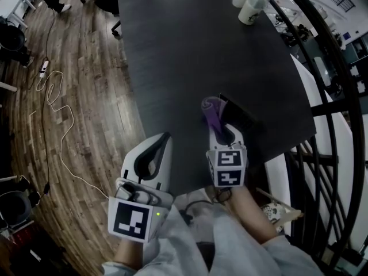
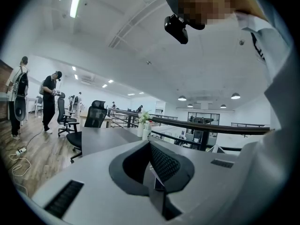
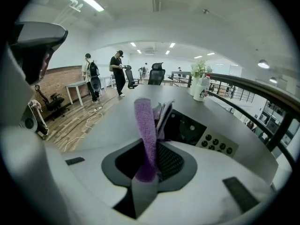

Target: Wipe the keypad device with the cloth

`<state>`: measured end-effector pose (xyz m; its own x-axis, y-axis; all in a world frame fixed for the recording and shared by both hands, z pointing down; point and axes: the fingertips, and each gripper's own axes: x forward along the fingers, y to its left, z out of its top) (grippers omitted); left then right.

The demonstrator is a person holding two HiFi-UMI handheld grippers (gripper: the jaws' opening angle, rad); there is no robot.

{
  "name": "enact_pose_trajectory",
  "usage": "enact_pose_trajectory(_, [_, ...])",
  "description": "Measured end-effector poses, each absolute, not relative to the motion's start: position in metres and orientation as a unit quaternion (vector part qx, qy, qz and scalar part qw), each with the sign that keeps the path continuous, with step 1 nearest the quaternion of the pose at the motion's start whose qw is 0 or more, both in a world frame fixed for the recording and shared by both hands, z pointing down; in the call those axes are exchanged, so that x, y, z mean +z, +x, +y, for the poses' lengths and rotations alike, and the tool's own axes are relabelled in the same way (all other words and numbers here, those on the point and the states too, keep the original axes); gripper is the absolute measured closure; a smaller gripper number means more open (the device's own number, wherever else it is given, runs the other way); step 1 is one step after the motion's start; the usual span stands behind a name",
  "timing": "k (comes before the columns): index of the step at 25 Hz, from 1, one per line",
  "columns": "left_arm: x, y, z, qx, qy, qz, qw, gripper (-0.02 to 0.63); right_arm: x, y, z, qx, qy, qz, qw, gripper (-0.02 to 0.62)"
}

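Observation:
A purple cloth stands up from between the jaws of my right gripper, which is shut on it. In the head view the right gripper is over the near right part of the dark table, the cloth sticking out ahead of it. The keypad device, a dark box with a panel of round buttons, lies on the table just right of the cloth, its near end beside my gripper. My left gripper is shut and empty at the table's near left edge, its jaws tilted up towards the room.
A white vase with flowers and a cup stand at the table's far right end. A curved dark railing runs along the right. White cables lie on the wooden floor at left. Office chairs and people are farther off.

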<state>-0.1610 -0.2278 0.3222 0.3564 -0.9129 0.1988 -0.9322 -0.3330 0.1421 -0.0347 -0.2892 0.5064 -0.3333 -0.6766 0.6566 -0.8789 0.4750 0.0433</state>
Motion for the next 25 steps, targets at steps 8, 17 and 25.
enact_pose_trajectory(8, [0.326, -0.165, -0.223, 0.047, 0.808, -0.575, 0.119, 0.595, 0.525, -0.045, -0.279, 0.213, 0.469, -0.806, 0.293, 0.511])
enact_pose_trajectory(17, [0.322, -0.156, -0.223, 0.045, 0.816, -0.565, 0.115, 0.595, 0.521, -0.031, -0.275, 0.225, 0.481, -0.801, 0.278, 0.511])
enact_pose_trajectory(25, [0.319, -0.134, -0.219, 0.045, 0.830, -0.546, 0.108, 0.595, 0.520, -0.003, -0.265, 0.236, 0.500, -0.790, 0.266, 0.511])
